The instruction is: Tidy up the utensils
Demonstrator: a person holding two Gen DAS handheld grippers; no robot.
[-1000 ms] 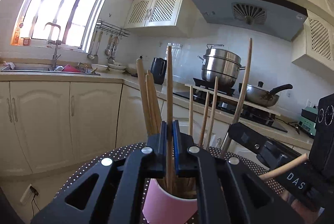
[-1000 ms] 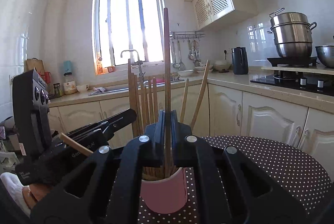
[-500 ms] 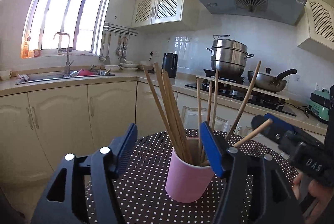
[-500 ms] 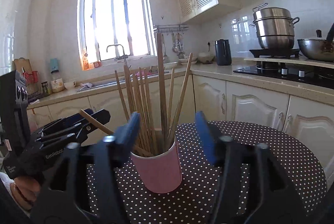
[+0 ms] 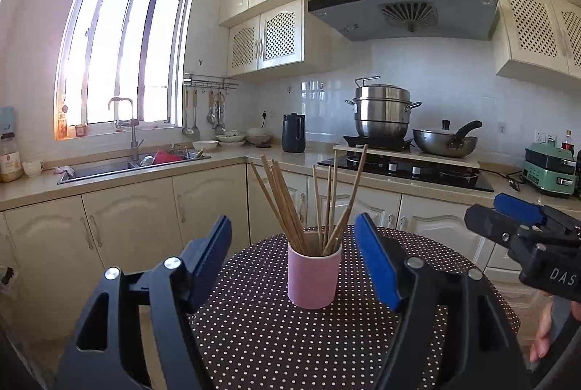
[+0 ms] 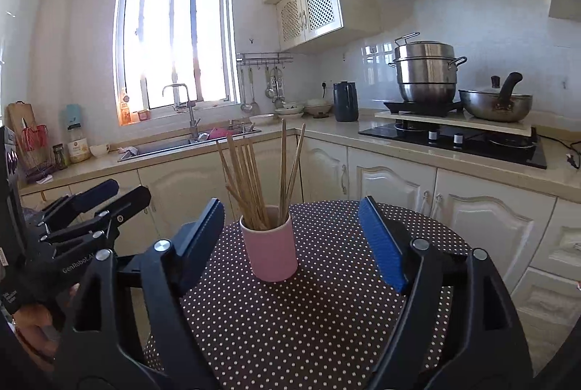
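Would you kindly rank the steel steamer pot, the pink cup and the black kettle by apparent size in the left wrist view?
1. Pink cup, though nearness inflates it.
2. Steel steamer pot, close behind, so unsure.
3. Black kettle, clearly smallest.

Left hand-held gripper (image 5: 292,257), right hand-held gripper (image 6: 290,241): jaws just opened wide, empty.

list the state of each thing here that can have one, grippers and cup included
left gripper: open, nothing between its blue pads, jaws just opened
right gripper: open, empty, jaws just opened
pink cylindrical cup: upright on the dotted table, free of both grippers
wooden chopsticks: standing in the cup, leaning apart
steel stacked pot: lid on
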